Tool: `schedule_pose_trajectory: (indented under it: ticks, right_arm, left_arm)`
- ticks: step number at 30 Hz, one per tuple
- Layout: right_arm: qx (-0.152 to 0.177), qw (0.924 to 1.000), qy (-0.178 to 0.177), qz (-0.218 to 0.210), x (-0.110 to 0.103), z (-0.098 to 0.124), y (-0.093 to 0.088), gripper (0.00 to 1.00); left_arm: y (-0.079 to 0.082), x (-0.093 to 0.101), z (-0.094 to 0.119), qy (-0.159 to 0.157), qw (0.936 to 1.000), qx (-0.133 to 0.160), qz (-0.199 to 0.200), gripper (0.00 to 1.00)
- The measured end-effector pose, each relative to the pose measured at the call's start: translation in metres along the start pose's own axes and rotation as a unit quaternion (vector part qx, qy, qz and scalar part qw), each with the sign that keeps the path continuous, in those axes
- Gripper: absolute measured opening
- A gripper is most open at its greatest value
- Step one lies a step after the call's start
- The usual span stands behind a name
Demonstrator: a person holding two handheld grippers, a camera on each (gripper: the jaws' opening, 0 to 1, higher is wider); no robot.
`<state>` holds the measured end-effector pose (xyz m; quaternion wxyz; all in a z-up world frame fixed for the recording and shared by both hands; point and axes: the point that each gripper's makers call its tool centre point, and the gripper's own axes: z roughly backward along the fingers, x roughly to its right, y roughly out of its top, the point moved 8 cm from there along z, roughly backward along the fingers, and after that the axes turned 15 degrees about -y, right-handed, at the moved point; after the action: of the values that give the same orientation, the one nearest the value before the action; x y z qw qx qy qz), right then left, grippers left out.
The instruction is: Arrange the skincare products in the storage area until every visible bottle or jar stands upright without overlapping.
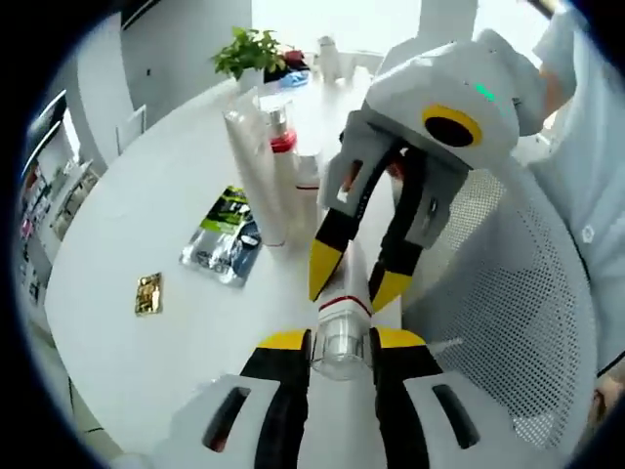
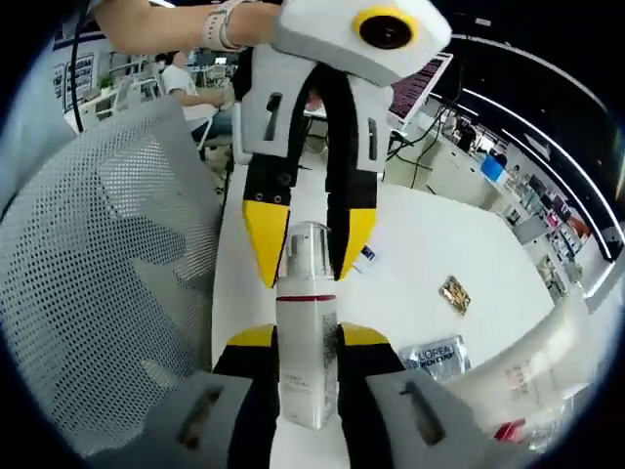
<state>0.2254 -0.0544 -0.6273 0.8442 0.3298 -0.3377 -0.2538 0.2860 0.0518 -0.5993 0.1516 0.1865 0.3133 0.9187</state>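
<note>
Round white table (image 1: 127, 352): the reference for all places below.

White mesh chair back (image 1: 518, 293): just beside the table's edge.

Left gripper (image 1: 342, 342): over the table's edge by the chair; jaws drawn in on the clear cap end of the held bottle, seemingly touching it on both sides.

Right gripper (image 2: 308, 340): same spot above the table, facing the left one; jaws pinching the bottle's body.

Tall white tubes (image 1: 256, 171): standing upright toward the table's middle, close together, with a red-topped bottle (image 1: 283, 142) just behind.

Potted green plant (image 1: 249, 54): far side of the table.

White cylindrical bottle with red band and clear cap (image 2: 308, 293): held off the table between both grippers, not yet set down. Its small print is unreadable.

Silver-and-black foil sachet (image 2: 435, 357): flat on the table by the tubes; reads "L'OREAL MEN EXPERT".

Small gold foil packet (image 2: 455, 293): flat on the table, apart from the sachet; writing too small.

Progress, as judged: partly done. The tubes stand; the held bottle remains to be stood upright on the table clear of them.
</note>
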Motion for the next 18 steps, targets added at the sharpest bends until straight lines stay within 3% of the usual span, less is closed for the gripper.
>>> schedule_pose_trajectory:
  ticks: [5, 10, 11, 13, 15, 16, 18]
  right_arm:
    - [0.026, 0.9961, 0.012, -0.083, 0.004, 0.01, -0.004, 0.21]
    - [0.077, 0.9793, 0.024, -0.186, 0.009, 0.021, -0.004, 0.21]
    - [0.083, 0.976, 0.029, -0.199, 0.01, 0.023, -0.004, 0.21]
    - [0.107, 0.9678, 0.031, -0.226, 0.013, 0.026, -0.002, 0.21]
    - [0.121, 0.9572, 0.04, -0.26, 0.015, 0.029, -0.001, 0.21]
    - [0.124, 0.9557, 0.041, -0.264, 0.016, 0.03, -0.001, 0.21]
    - [0.145, 0.9478, 0.059, -0.278, 0.014, 0.033, 0.003, 0.21]
  left_arm:
    - [0.002, 0.0, 0.008, -0.016, 0.9952, 0.092, 0.028, 0.22]
    - [0.007, 0.0, 0.015, -0.036, 0.9822, 0.182, 0.03, 0.24]
    - [0.007, 0.001, 0.016, -0.041, 0.9785, 0.197, 0.046, 0.24]
    - [0.01, 0.0, 0.019, -0.048, 0.9703, 0.234, 0.039, 0.24]
    - [0.014, 0.002, 0.022, -0.065, 0.9588, 0.272, 0.047, 0.24]
    - [0.016, 0.002, 0.023, -0.071, 0.9535, 0.289, 0.046, 0.24]
    - [0.021, 0.002, 0.027, -0.082, 0.9383, 0.332, 0.054, 0.25]
